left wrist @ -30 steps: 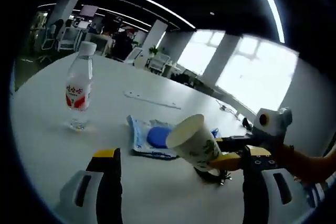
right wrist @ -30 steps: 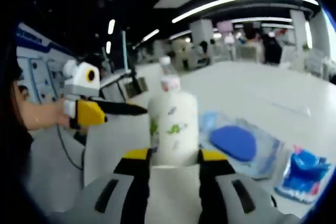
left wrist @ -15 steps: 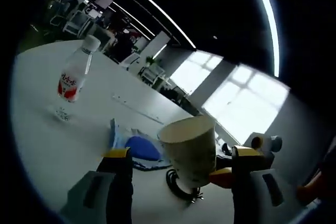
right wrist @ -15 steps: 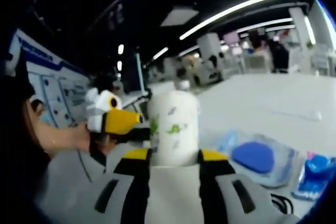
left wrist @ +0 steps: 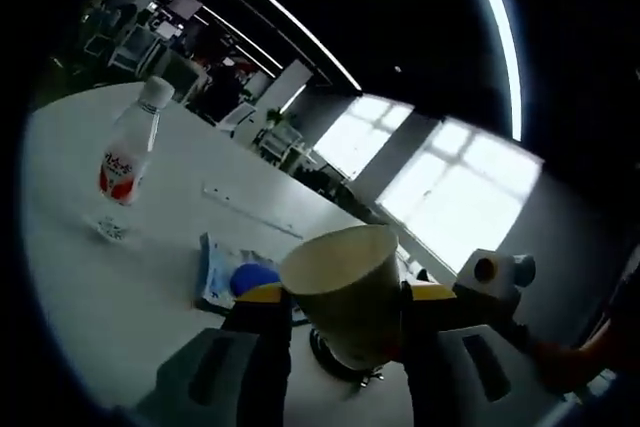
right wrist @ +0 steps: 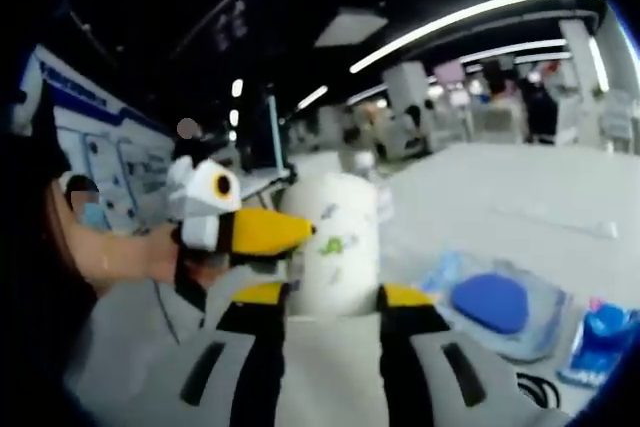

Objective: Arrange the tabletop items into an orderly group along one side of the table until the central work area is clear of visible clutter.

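Paper cup (left wrist: 345, 292) is the thing in hand now, held up above the white counter (left wrist: 120, 287). It looks light and thin, so I think a hard squeeze would crush it. The best place to hold it is low on its side, near the base, where the wall is stiffer than at the open rim.

In the right gripper view the right claw (right wrist: 332, 297) has its two jaws pressed on both sides of the cup (right wrist: 335, 247), grasping it low down. In the left gripper view the left claw (left wrist: 345, 302) has its jaws just beside the same cup, one on each side. They look closed in on it, but I cannot tell if they really pinch it or only touch it. It looks like the cup is passing from one claw to the other.

On the counter below lie a flat clear packet with a blue thing inside (left wrist: 235, 277) and a dark loop of cable (left wrist: 335, 362). A water bottle with a red label (left wrist: 125, 162) stands well apart. A small blue packet (right wrist: 605, 332) lies near the flat one.
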Demonstrator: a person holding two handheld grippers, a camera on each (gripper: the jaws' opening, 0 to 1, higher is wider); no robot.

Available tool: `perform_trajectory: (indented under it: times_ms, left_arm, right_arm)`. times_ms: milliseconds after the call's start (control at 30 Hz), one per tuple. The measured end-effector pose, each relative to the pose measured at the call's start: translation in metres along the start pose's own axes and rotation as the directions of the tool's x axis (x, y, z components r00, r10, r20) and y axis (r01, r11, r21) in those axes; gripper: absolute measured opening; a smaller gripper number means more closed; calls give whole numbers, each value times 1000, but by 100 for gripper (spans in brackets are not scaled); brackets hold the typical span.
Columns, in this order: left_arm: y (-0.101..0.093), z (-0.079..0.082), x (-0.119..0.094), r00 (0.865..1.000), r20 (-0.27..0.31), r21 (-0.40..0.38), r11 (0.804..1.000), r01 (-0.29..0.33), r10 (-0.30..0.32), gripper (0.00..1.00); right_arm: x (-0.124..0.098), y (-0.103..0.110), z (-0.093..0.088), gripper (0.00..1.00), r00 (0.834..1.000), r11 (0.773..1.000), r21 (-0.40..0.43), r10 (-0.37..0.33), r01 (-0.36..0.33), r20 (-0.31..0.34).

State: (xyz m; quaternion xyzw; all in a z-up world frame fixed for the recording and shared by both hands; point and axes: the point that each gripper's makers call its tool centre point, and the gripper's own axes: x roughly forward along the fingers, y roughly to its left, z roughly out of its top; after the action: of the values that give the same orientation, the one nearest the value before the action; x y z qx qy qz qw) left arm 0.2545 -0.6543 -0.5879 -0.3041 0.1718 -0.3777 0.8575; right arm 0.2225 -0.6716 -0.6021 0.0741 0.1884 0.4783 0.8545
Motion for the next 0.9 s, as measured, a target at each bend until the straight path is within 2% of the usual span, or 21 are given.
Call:
perform_trajectory:
  times_ms: [300,467,533,667,733,867,900]
  left_arm:
    - [-4,-4,0,999,-36,82,997,1,2,38]
    - [-1,-3,0,999,-50,115,993,-14,20,36]
    - [-1,-1,0,999,-47,119,993,-11,17,36]
    - [-5,3,2,999,-48,147,989,5,2,35]
    - [-2,7,3,999,-38,183,983,-15,22,35]
    - [1,14,3,999,-30,194,981,-20,26,35]
    - [3,16,2,999,-29,224,974,-32,39,35]
  right_arm:
    - [0,-1,-6,33,999,1000,2,-4,4,-33]
    - [-1,-11,-18,33,992,997,-37,-66,63,-109]
    - [-2,-14,-21,33,989,995,-56,-86,80,-119]
    - [-2,-13,-21,24,992,996,-50,-78,73,-104]
    - [-2,-14,-23,28,990,996,-37,-85,81,-112]
    - [-5,-17,-26,33,986,994,-49,-102,97,-130]
    - [-6,-18,-28,35,985,994,-50,-106,100,-136]
